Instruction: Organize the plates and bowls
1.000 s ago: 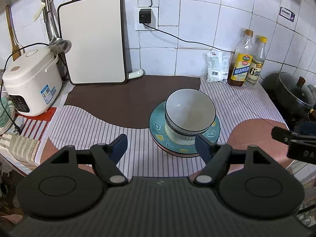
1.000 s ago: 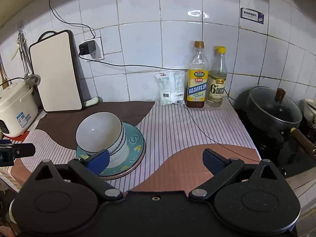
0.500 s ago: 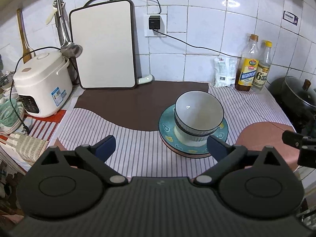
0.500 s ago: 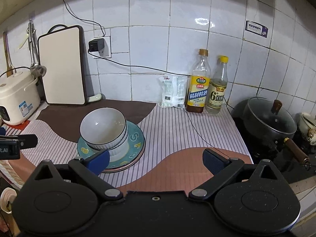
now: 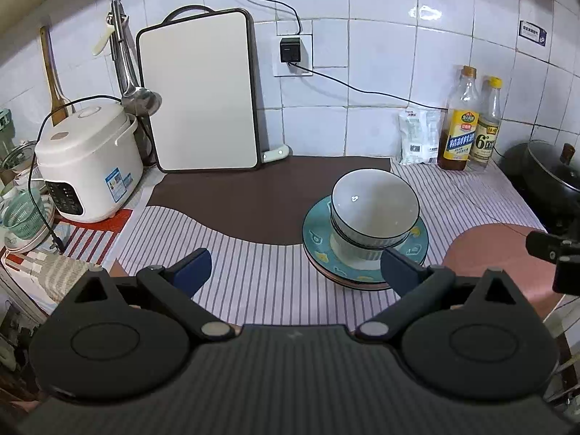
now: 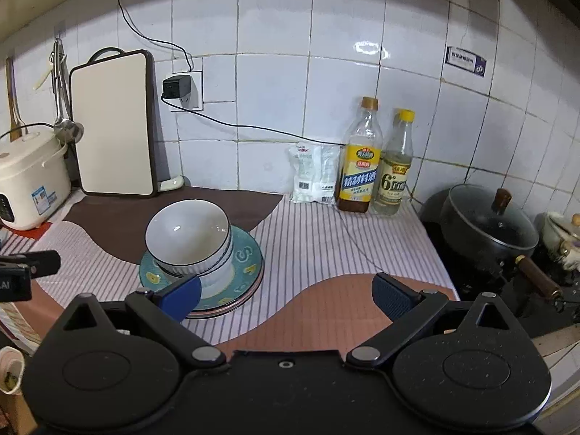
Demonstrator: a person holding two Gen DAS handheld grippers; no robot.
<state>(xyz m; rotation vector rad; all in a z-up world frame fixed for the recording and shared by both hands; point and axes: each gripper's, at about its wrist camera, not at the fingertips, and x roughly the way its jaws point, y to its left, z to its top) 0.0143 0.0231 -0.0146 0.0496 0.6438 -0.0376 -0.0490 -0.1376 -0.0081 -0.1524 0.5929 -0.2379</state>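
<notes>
White bowls (image 5: 375, 210) sit nested on teal plates (image 5: 315, 233) mid-counter on the striped cloth (image 5: 253, 275), as the left gripper (image 5: 295, 266) and right gripper (image 6: 286, 291) hover wide and empty; any further lift should come level, gripping one rim.

White tiled wall (image 6: 272, 108) with a plugged-in socket (image 5: 291, 49), glossy with light, behind a striped cloth-covered counter (image 5: 261, 282).

sharp, evenly lit fisheye frames (dark bowed corners), glare on wall tiles (image 5: 422, 11).
</notes>
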